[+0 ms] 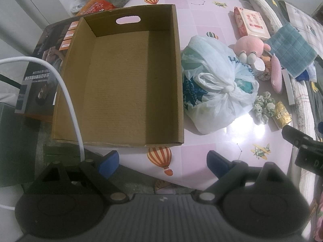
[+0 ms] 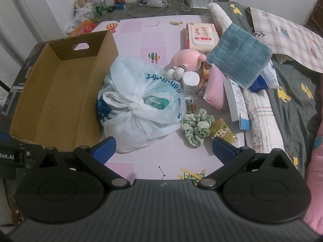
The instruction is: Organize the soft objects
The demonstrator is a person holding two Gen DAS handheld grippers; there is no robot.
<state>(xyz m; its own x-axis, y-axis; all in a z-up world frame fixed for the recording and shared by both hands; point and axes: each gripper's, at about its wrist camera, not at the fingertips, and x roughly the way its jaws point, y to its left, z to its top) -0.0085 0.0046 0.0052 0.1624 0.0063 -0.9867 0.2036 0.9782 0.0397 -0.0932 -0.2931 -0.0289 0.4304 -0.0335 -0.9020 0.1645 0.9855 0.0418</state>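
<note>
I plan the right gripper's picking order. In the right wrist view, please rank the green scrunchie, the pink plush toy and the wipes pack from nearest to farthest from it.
1. Green scrunchie, just ahead of the open right gripper.
2. Pink plush toy, mid-table.
3. Wipes pack, far side.

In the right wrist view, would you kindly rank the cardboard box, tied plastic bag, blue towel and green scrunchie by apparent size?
Largest to smallest:
1. cardboard box
2. tied plastic bag
3. blue towel, though it lies farther back
4. green scrunchie

Both are held level, side by side: the left hand-held gripper [image 1: 162,164] and the right hand-held gripper [image 2: 164,149], blue fingers spread wide, gripping nothing.
</note>
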